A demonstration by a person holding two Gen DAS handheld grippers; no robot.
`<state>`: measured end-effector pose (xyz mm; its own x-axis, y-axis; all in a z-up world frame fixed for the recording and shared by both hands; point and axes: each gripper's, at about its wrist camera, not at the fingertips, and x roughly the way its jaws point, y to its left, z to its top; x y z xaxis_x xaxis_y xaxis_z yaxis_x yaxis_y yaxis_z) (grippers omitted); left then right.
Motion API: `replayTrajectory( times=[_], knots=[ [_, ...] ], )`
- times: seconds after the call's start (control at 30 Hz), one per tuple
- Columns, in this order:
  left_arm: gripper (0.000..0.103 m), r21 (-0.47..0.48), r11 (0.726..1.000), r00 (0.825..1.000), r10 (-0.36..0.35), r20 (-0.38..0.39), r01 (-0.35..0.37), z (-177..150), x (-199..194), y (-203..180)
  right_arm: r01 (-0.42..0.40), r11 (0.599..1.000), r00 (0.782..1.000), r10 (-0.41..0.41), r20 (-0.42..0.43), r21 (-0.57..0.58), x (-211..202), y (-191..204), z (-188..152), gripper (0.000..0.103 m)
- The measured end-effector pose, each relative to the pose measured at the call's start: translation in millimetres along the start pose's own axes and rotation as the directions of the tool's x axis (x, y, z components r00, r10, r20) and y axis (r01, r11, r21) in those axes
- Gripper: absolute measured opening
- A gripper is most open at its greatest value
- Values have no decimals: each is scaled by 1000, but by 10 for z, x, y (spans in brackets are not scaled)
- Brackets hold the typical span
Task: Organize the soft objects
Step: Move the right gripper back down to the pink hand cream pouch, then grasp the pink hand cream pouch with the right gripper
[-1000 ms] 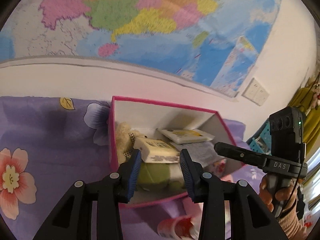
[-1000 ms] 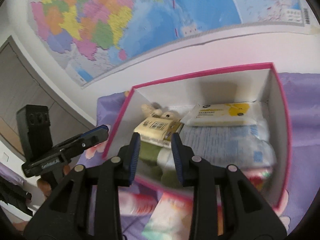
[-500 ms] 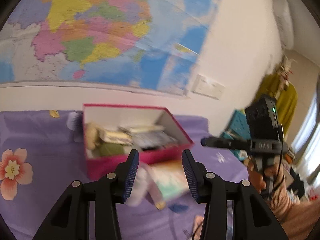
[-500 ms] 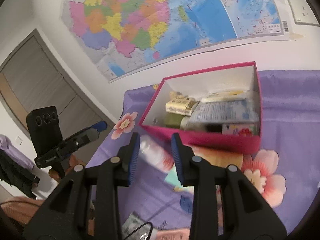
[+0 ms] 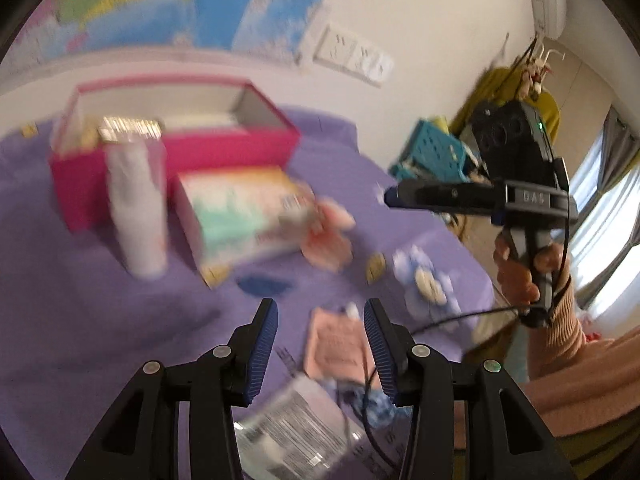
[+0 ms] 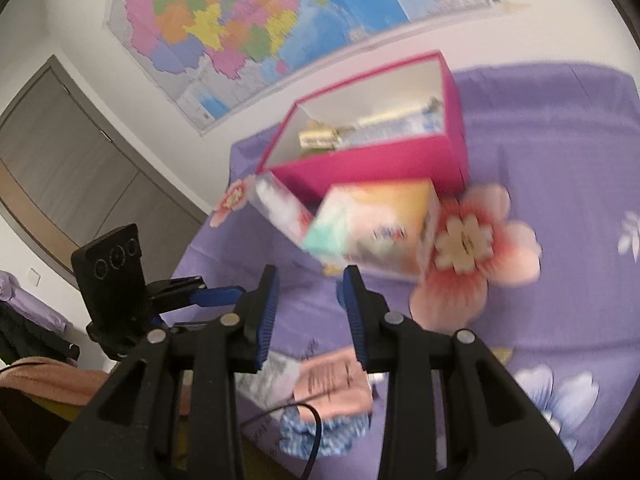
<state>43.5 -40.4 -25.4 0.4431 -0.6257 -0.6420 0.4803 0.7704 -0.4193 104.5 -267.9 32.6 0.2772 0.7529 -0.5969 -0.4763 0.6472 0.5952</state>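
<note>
Both claws, the left gripper (image 5: 320, 344) and right gripper (image 6: 308, 312), are held apart and empty above a pink soft pack (image 5: 338, 344) lying near on the purple bedspread (image 5: 80, 320); judged light and yielding, it is best pinched across its edges. The pink box (image 6: 372, 160) sits far.

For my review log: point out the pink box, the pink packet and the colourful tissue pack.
pink box (image 6: 372, 160), right wrist view, front wall.
pink packet (image 5: 338, 342), left wrist view, printed face.
colourful tissue pack (image 6: 372, 224), right wrist view, top face.

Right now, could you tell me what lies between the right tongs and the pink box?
In the right wrist view, a pastel tissue pack lies against the pink box; bare purple sheet separates it from the right tongs.
</note>
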Motion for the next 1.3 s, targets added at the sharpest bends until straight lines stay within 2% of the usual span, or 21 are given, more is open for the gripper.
replayTrajectory(
  times=[0.17, 0.4, 0.73, 1.03, 1.2, 1.3],
  knots=[
    [46, -25, 999, 996, -30, -85, 28, -181, 186, -52, 18, 998, 998, -14, -67, 61, 121, -189, -278, 35],
    [45, -55, 997, 990, -54, -133, 47, -303, 293, -82, 33, 992, 989, -15, -144, 119, 316, -358, -582, 35],
    [44, -88, 986, 964, -155, -214, 139, -370, 505, -139, 27, 993, 978, -2, -206, 118, 473, -372, -786, 35],
    [43, -142, 983, 962, -150, -227, 119, -301, 680, -67, 3, 991, 979, 24, -201, 136, 561, -388, -841, 35],
    [34, -145, 986, 968, -110, -224, 78, -258, 709, -16, -5, 990, 983, 31, -183, 138, 598, -377, -836, 35],
    [31, -155, 986, 972, -88, -217, 54, -235, 710, 41, 16, 992, 986, 6, -170, 128, 622, -369, -827, 28]
  ],
)
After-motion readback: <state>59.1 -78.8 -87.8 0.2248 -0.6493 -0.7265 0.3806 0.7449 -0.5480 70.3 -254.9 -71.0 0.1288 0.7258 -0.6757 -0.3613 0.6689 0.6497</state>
